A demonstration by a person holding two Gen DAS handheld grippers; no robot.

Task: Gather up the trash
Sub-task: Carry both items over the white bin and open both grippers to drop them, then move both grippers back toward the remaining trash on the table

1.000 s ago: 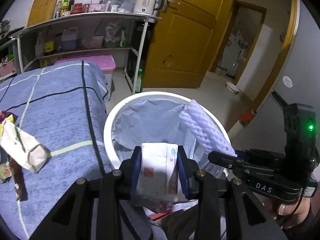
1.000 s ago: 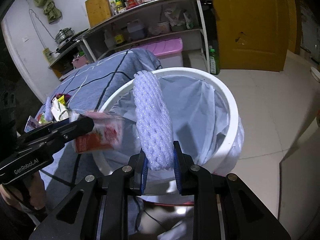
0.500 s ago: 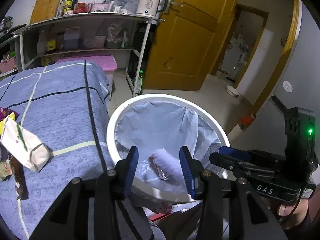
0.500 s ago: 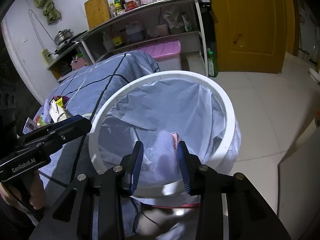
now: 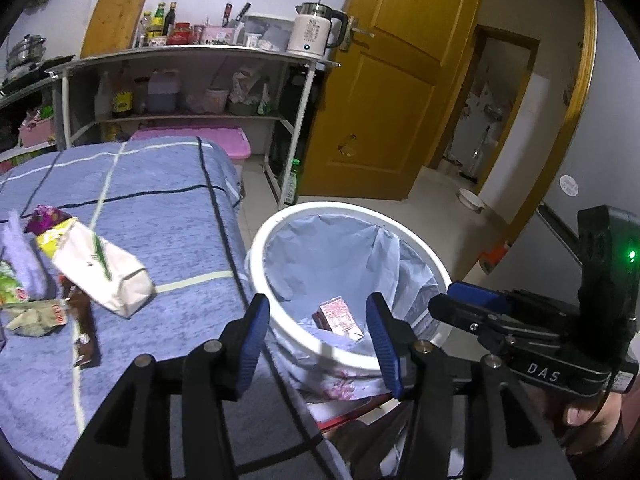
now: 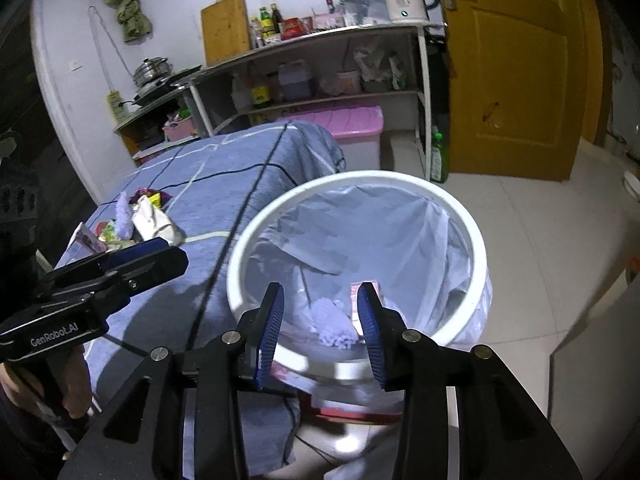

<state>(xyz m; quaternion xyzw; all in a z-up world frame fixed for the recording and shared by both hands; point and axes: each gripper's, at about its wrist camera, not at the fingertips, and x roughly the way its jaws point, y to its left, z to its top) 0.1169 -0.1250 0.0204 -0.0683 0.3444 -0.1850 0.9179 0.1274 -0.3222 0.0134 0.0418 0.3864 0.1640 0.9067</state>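
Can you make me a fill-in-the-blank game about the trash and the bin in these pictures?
1. The red carton and the purple foam net lie inside the white ____.
2. The bin's liner is a pale ____ bag.
3. The white paper bag lies on the ____ blanket.
4. The left gripper holds ____.

Missing words: bin; blue; blue; nothing

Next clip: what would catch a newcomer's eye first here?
The white bin with its pale liner, standing beside the blue-covered bed, dominates both views; a red carton and a purple foam sleeve lie inside it. Both claws, left and right, hang above the rim, jaws opening and empty. More wrappers wait on the bed.
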